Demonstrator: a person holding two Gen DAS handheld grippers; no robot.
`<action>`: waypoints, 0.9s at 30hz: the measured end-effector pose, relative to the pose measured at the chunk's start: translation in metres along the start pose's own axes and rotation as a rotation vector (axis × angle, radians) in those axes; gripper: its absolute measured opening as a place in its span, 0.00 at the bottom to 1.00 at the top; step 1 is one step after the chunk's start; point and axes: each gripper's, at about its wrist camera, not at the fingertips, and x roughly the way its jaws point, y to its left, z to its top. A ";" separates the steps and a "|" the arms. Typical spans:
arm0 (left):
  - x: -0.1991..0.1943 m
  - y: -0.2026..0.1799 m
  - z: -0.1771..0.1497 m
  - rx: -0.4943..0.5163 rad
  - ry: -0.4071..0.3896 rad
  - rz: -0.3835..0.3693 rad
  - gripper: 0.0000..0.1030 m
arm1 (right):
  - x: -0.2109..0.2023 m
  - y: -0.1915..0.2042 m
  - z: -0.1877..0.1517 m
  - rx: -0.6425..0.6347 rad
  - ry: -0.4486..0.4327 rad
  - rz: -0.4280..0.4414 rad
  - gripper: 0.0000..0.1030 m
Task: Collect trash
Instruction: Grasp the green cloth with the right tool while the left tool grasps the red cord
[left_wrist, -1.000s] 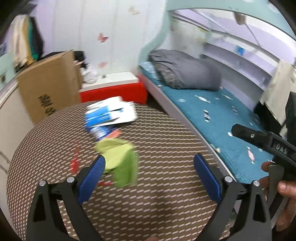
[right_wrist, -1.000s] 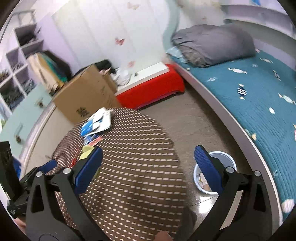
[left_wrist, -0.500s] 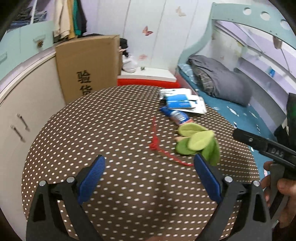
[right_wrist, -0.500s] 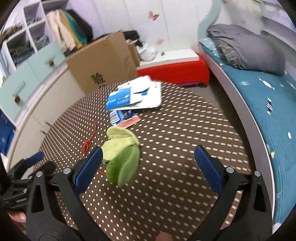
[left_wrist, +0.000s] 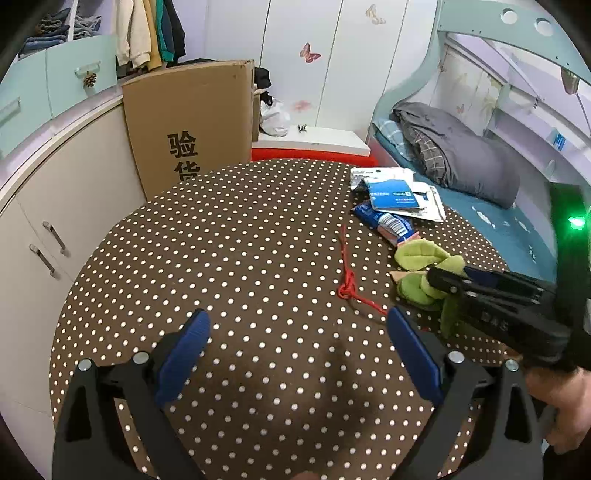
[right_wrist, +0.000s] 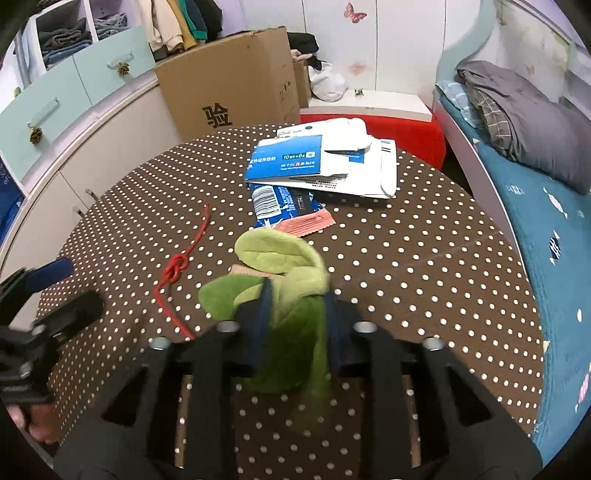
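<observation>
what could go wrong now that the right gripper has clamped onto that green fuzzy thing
The right gripper pinches only part of the green plush piece; the floppy rest may slip out on lifting. The red string lies right beside it and might snag and drag along.

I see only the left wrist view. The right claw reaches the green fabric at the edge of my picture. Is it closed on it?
Observer: Yes. In the right wrist view, the right claw pinches the green fabric between both fingers.
Operator: Is anything under the fabric?
Observer: A beige strip shows beneath it, on the table.
Operator: What lies beyond it?
Observer: A pink wrapper beside a blue packet.
</observation>
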 end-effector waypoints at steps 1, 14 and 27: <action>0.002 -0.003 0.001 0.005 0.005 0.001 0.91 | -0.004 -0.003 -0.001 0.012 -0.010 0.005 0.18; 0.059 -0.029 0.018 0.134 0.084 0.040 0.64 | -0.066 -0.064 -0.017 0.137 -0.113 0.006 0.17; 0.016 -0.041 0.021 0.152 0.032 -0.076 0.06 | -0.109 -0.104 -0.019 0.216 -0.205 0.015 0.17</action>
